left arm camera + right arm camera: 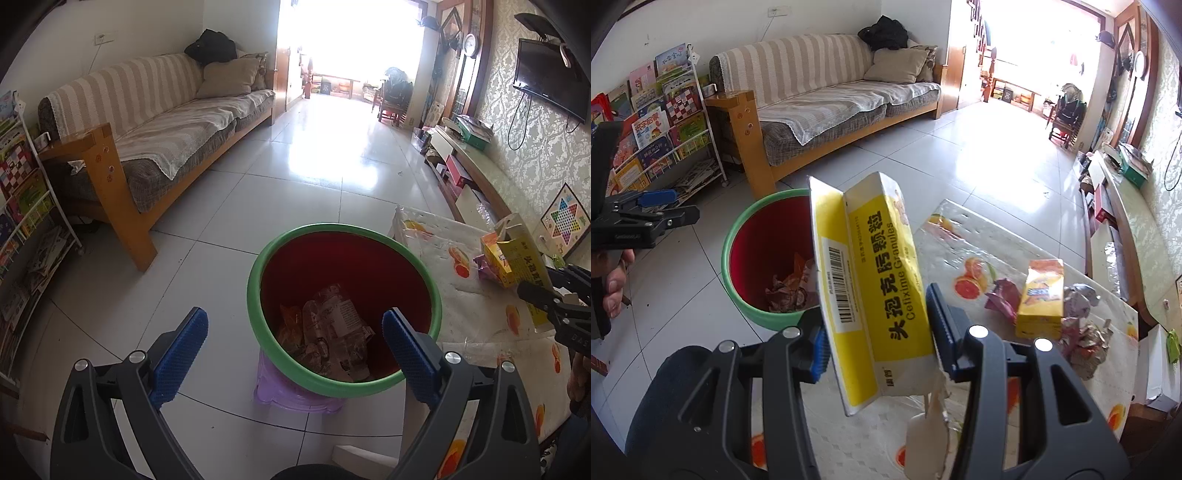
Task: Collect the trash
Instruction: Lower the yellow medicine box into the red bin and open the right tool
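**Blown-out doorway, sharp foreground**

Daylight floods through the far bright doorway (347, 40), overexposed to white, and throws broad glare across the glossy pale tiled floor (332, 155). Nearby surfaces stay sharp and evenly lit. Fisheye bending curves both views, with dark vignetted corners.

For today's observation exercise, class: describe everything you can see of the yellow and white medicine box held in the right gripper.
The medicine box is thin cardboard, yellow and white, printed with black Chinese characters, "Cefixime Granules" and a barcode. It is opened and partly flattened, its far flap standing up and a torn white flap hanging at the near end. It tilts upright between the jaws of the right gripper, pressed on both sides, held above the table edge beside the bin.
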{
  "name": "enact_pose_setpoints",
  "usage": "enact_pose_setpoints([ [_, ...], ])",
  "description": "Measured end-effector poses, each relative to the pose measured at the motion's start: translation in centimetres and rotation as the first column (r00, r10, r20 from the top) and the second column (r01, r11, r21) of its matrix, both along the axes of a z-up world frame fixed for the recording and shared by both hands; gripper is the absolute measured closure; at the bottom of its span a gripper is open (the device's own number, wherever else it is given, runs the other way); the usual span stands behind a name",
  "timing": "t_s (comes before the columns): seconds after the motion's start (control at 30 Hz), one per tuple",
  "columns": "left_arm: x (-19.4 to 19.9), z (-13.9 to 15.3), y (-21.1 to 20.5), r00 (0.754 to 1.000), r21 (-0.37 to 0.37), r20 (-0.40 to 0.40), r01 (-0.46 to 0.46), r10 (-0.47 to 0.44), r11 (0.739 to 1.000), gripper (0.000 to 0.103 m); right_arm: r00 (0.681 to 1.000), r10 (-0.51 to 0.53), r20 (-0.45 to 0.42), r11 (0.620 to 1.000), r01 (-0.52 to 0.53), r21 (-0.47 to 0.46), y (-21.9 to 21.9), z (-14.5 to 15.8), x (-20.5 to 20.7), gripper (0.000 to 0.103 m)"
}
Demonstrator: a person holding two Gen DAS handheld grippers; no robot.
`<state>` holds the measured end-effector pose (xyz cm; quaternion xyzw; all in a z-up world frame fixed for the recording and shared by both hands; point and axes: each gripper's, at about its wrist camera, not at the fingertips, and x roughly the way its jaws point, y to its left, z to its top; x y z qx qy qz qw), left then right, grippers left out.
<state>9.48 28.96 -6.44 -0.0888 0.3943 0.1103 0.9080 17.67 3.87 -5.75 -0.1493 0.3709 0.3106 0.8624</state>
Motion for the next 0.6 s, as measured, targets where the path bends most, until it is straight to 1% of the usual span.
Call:
enact_pose_setpoints([
  [0.13, -1.5, 0.2, 0.9, 1.0, -0.015, 0.011, -0.026, 0.026, 1.0, 0.011, 0.999, 0.03, -0.027, 0.999, -0.03, 0.013, 3.6, -1.0, 1.1, 0.058],
  [0.3, -2.9, -0.4, 2.0, 0.998, -0.036, 0.008, -0.059, 0.06, 0.998, 0.011, 0.997, 0.047, -0.06, 0.999, -0.048, -0.011, 7.3, -2.8, 2.6, 0.058],
  [0.47, -3.8, -1.1, 3.1, 0.995, -0.062, 0.007, -0.1, 0.1, 0.993, 0.011, 0.995, 0.064, -0.076, 0.996, -0.068, -0.051, 10.1, -4.4, 3.5, 0.058],
  [0.6, -4.0, -1.5, 3.3, 0.994, -0.069, 0.007, -0.11, 0.111, 0.991, 0.011, 0.992, 0.07, -0.107, 0.994, -0.078, -0.075, 11.5, -5.6, 4.1, 0.057],
])
